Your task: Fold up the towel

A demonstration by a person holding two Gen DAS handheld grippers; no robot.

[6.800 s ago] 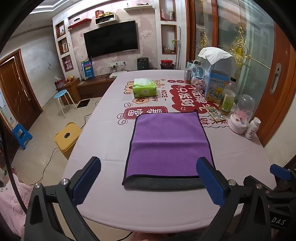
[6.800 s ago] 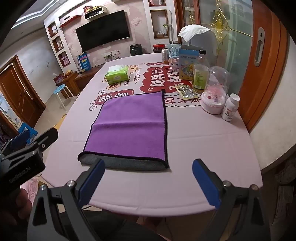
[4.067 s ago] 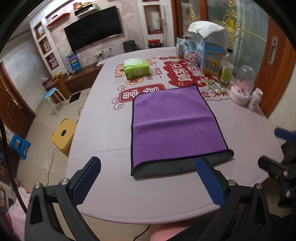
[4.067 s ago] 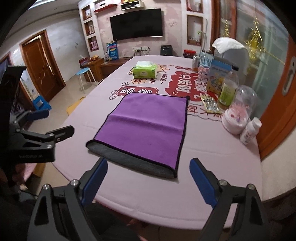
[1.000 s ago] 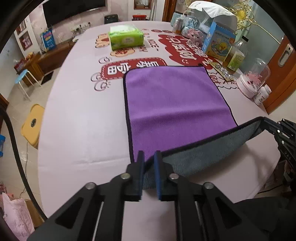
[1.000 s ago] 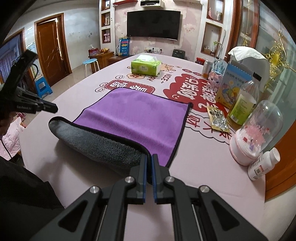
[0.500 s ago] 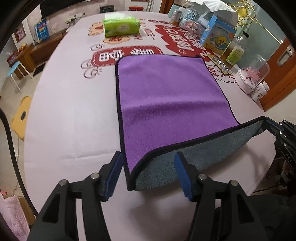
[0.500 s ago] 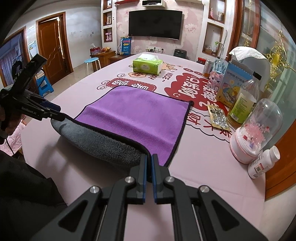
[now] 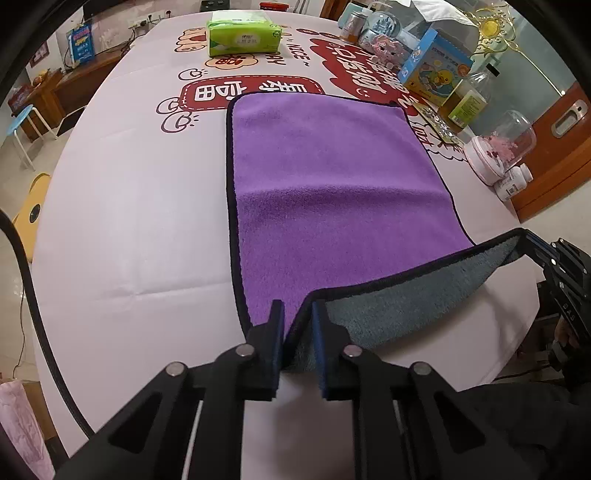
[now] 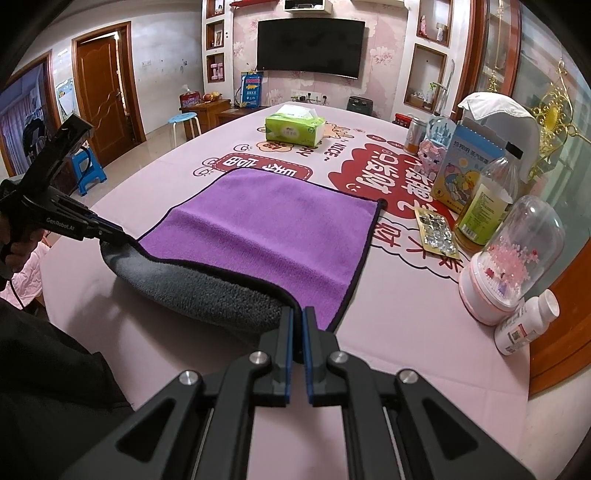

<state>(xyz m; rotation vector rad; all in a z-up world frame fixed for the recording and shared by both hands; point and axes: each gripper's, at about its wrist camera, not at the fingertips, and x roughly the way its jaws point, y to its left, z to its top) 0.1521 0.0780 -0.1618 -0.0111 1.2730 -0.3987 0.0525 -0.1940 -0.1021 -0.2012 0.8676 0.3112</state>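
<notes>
A purple towel [image 9: 325,177] with a grey underside and black trim lies on the pink table; it also shows in the right wrist view [image 10: 266,229]. My left gripper [image 9: 298,314] is shut on the towel's near left corner. My right gripper [image 10: 298,314] is shut on the near right corner. Both corners are lifted, so the near edge hangs between them with its grey side showing [image 10: 199,284]. The right gripper also shows at the right edge of the left wrist view [image 9: 535,247]. The left gripper also shows at the left in the right wrist view [image 10: 110,236].
A green tissue pack [image 9: 242,31] sits at the far end of the table [image 9: 129,221]. Along the right side stand a blue box [image 10: 469,166], a bottle [image 10: 484,206], a glass dome [image 10: 513,266] and a white pill bottle [image 10: 524,323]. A blister pack [image 10: 436,232] lies beside the towel.
Half a second ago my left gripper stood open around the near left corner; it has closed on that corner. The right gripper has stayed shut on its corner, with the edge lifted.
</notes>
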